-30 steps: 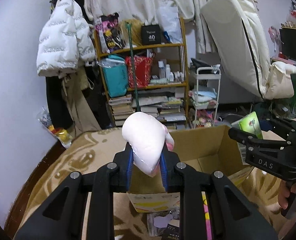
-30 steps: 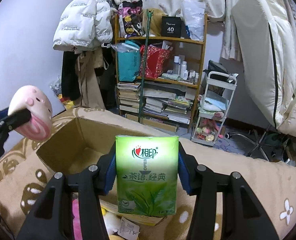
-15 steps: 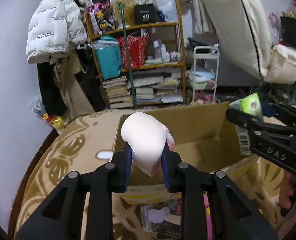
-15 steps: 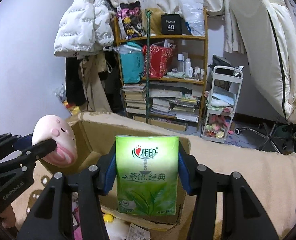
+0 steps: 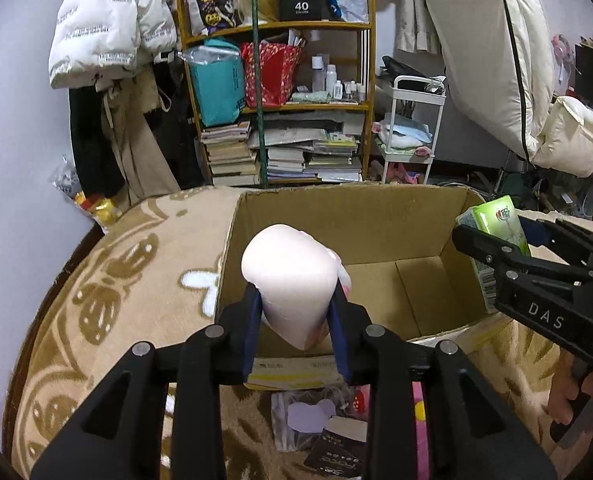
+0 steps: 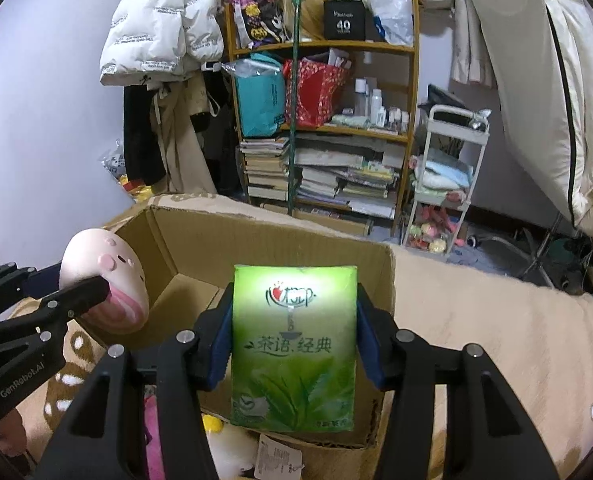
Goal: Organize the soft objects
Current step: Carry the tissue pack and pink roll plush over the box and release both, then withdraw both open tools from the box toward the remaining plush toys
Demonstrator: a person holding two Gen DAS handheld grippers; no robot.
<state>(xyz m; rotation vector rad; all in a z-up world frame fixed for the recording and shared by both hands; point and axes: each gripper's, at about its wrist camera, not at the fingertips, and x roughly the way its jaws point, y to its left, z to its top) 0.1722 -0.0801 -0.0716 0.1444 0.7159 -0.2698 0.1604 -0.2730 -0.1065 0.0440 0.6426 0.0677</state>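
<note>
My left gripper is shut on a pale pink plush toy and holds it over the near left part of an open cardboard box. The toy also shows in the right wrist view, with a pig face. My right gripper is shut on a green tissue pack above the box's near right edge. The pack shows in the left wrist view. The box looks empty inside.
The box sits on a tan patterned blanket. Small packets and soft toys lie in front of the box. A cluttered shelf, a white trolley and a propped mattress stand behind.
Both grippers have moved forward and down toward the box with their loads. The box now fills more of both views and its inside shows.
</note>
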